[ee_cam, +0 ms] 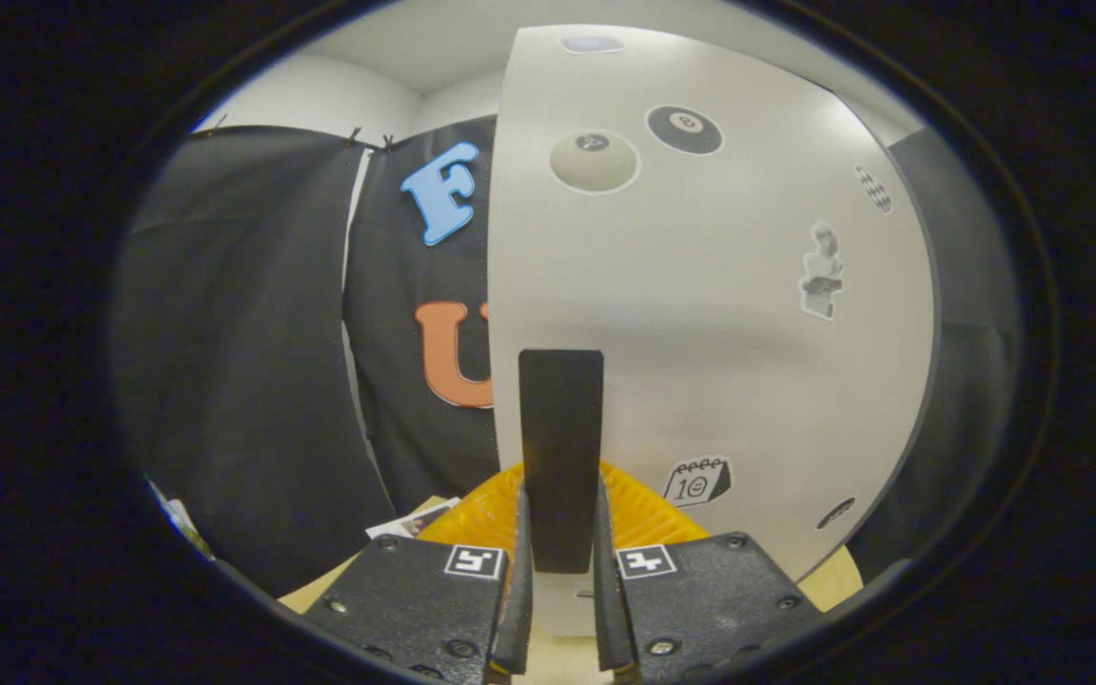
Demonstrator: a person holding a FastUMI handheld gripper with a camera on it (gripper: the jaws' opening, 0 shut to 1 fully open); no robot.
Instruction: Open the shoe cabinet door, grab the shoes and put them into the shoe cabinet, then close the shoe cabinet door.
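We see the white cabinet door (700,314) (dotted with stickers) filling the space just ahead, its dark upright handle (560,447) sitting between our gripper (562,580) fingers, which close narrowly against both its sides. A yellow ribbed object (643,514) lies behind the handle.

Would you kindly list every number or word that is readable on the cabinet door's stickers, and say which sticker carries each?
"8": on the black billiard-ball sticker, high on the cabinet door.
"10": on the calendar sticker, low on the door, just right of the tongs.
Cream ball sticker: its mark is too blurred to read.
Top sticker: too blurred to read.
The black handle, clamped between the tongs, bears no text.
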